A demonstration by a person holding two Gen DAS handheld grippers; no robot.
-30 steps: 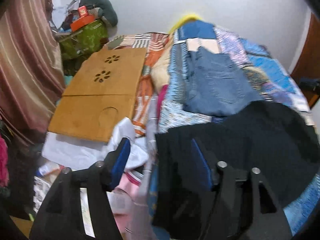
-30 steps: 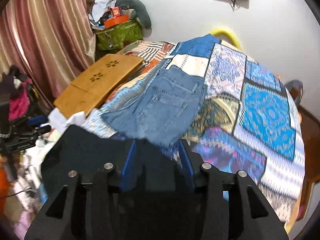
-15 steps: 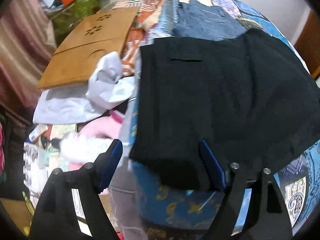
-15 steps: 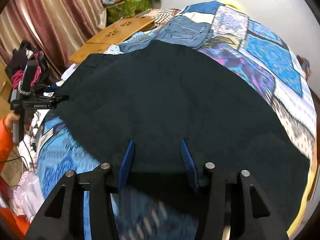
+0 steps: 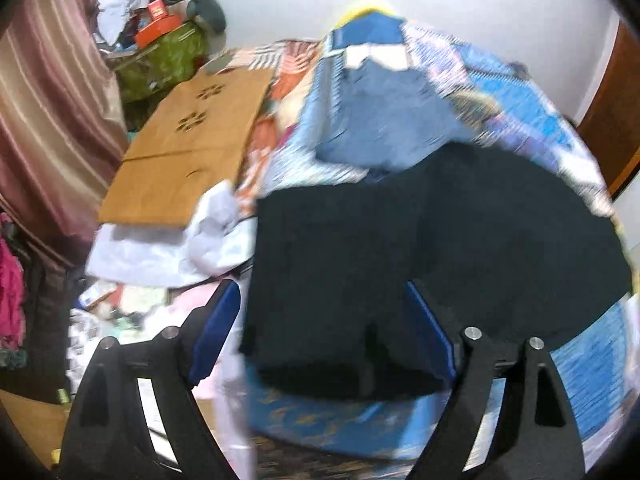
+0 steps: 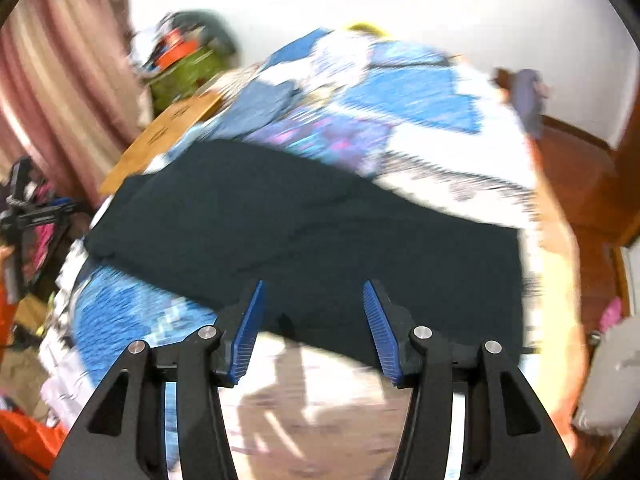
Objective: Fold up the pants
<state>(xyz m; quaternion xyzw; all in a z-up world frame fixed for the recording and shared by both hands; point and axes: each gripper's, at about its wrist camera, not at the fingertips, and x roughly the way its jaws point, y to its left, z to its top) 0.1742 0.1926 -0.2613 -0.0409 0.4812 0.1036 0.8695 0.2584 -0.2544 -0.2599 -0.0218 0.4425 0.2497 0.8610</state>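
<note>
The black pants (image 5: pixel 420 248) lay flat and smooth as a broad dark slab across the near end of the bed (image 6: pixel 420 96), whose patchwork quilt ran blue and white toward twelve o'clock under folded blue jeans (image 5: pixel 380 120). The left gripper (image 5: pixel 324 320) stood with jaws wide; the right gripper (image 6: pixel 312 324) had jaws opening, clamping nothing. Only the left view clearly showed the perforated wooden board (image 5: pixel 188 148) at ten o'clock; only the right showed the reddish wooden floor (image 6: pixel 580 184) at three.
</note>
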